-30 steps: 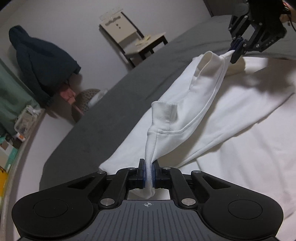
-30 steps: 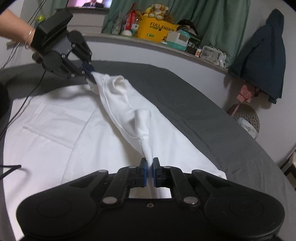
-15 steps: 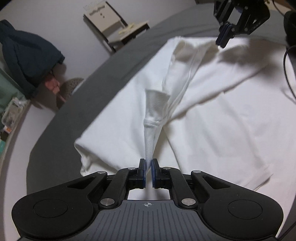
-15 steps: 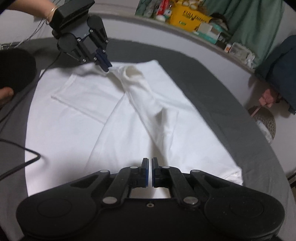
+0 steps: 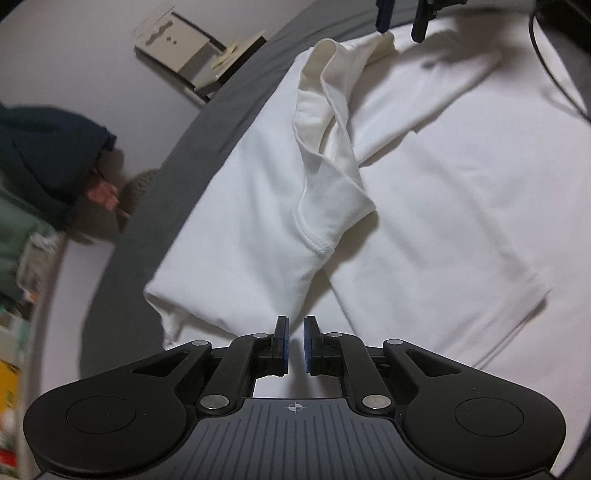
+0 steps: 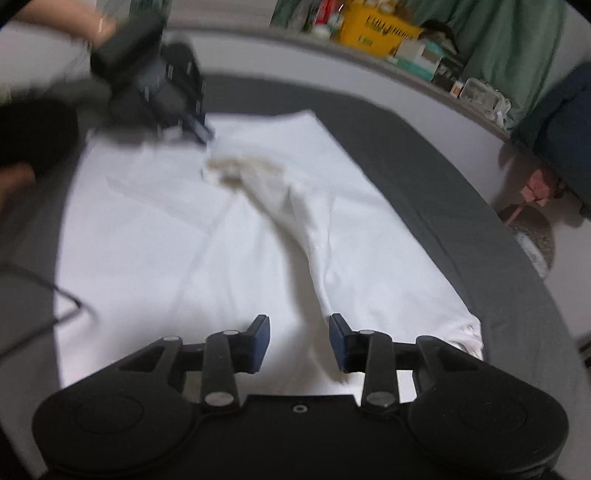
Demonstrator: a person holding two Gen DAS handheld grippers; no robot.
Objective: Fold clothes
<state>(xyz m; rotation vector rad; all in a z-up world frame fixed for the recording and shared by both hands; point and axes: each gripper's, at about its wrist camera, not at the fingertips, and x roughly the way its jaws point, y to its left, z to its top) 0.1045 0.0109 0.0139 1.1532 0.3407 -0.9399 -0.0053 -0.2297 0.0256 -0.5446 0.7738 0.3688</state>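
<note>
Your left gripper (image 5: 295, 345) hangs with its blue pads a narrow gap apart, gripping nothing. Your right gripper (image 6: 299, 343) has its jaws spread wide, also gripping nothing. Seen from the right wrist, your left forearm (image 6: 62, 22) reaches in from the top left corner.

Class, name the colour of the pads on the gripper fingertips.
Blue pads, clearest in the right wrist view, on the right gripper.

Room light was dim; white garment (image 5: 424, 192) nearly overexposed. Right wrist view motion-blurred (worst at left gripper (image 6: 201, 129)). Fisheye bending and dark vignetting at corners.
</note>
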